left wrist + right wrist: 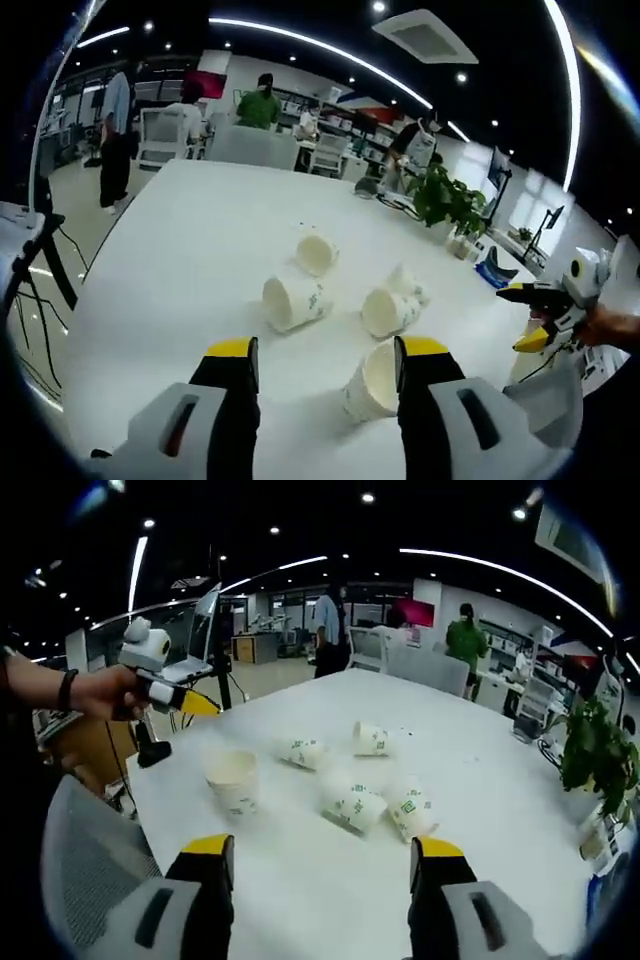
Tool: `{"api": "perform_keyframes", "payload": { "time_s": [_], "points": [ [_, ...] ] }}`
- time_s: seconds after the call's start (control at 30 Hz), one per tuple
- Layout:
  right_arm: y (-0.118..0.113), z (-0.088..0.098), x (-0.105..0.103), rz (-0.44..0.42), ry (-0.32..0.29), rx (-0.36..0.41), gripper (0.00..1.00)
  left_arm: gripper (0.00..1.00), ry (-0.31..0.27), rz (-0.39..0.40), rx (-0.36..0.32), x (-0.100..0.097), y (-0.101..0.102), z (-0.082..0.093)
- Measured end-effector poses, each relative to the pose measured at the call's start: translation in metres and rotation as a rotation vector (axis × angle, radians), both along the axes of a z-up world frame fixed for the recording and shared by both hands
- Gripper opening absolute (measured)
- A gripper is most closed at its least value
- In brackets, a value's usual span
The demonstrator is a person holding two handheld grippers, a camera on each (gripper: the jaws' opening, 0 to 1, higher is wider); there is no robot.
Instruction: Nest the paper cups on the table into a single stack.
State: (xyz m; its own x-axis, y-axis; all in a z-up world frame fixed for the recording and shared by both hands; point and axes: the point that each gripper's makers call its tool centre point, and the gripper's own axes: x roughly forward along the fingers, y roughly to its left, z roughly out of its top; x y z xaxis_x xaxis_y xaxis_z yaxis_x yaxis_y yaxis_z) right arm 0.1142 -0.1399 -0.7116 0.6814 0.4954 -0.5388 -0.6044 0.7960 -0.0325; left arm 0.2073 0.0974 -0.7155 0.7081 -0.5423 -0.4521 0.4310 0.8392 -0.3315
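Observation:
Several white paper cups with green print are scattered on the white table. In the left gripper view, one cup stands by my right-hand jaw, and others lie on their sides: one far, one in the middle, a pair to the right. My left gripper is open above the near table, holding nothing. In the right gripper view, the upright cup stands at the left and lying cups spread beyond. My right gripper is open and empty.
The right gripper enters the left gripper view from the right, held by a hand. The left gripper appears at the left of the right gripper view. A potted plant and chairs stand at the far end; people stand beyond.

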Motion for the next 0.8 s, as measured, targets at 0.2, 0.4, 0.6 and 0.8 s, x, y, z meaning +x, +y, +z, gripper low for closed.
{"api": "perform_keyframes", "payload": {
  "time_s": [0.2,0.4,0.6,0.8],
  "points": [
    [0.006,0.0,0.0,-0.002,-0.005,-0.005,0.73,0.55,0.032,-0.041,-0.002,0.014,-0.017,-0.007],
    [0.006,0.006,0.0,-0.027,-0.01,0.002,0.73,0.55,0.048,-0.084,0.017,0.019,-0.027,-0.015],
    [0.004,0.015,0.0,-0.059,-0.013,0.022,0.74,0.55,0.067,-0.117,0.044,0.049,-0.033,-0.039],
    [0.005,0.021,-0.004,-0.086,0.005,0.036,0.76,0.55,0.093,-0.13,0.049,0.066,-0.036,-0.047]
  ]
}}
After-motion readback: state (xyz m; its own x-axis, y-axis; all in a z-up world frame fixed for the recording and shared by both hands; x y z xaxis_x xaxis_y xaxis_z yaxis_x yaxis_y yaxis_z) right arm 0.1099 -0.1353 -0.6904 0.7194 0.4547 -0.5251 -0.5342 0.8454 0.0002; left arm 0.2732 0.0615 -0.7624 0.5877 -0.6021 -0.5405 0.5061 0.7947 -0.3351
